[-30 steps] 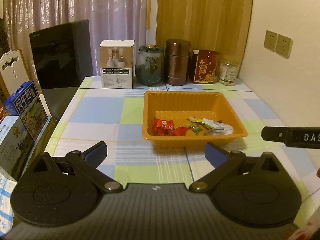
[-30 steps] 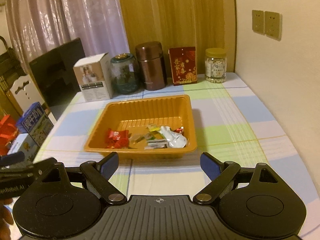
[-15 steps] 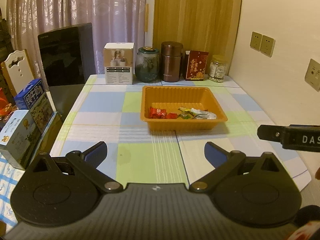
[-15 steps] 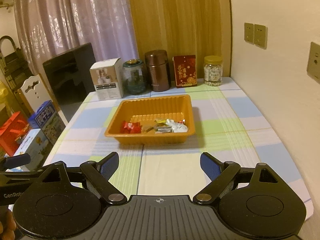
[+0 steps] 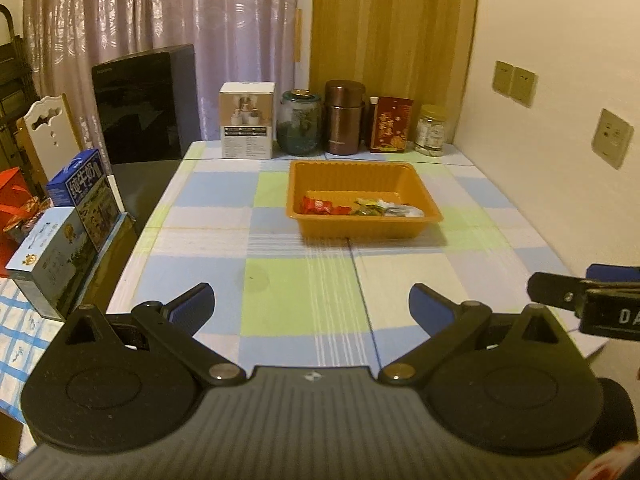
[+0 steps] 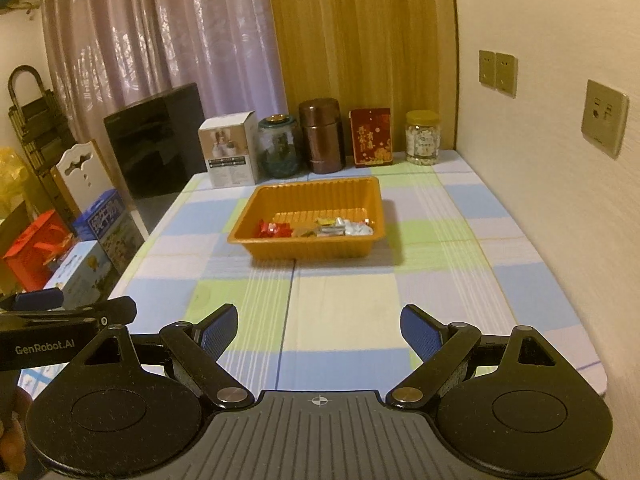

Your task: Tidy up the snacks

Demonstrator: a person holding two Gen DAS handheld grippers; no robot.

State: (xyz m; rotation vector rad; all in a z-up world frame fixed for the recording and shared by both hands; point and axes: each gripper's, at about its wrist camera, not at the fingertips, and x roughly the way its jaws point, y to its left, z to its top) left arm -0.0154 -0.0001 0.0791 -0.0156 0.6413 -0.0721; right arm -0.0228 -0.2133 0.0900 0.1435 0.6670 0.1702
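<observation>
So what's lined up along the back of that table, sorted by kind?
Boxes: 2, the white box and the red box
Glass jars: 2, the dark jar and the yellow-lidded jar
Brown canisters: 1
Total: 5

Far ahead of the hand-held gripper, along the checked desk's (image 5: 280, 280) back edge, stand a white carton (image 5: 247, 125), green glass jar (image 5: 299, 125), brown metal canister (image 5: 344, 117), red tin (image 5: 390, 124) and clear plastic jar (image 5: 430, 130).

Pale curtains (image 5: 160, 32) and a wood panel (image 5: 392, 40) are seen behind; sockets (image 6: 498, 70) are set in the cream wall (image 6: 560, 20).
</observation>
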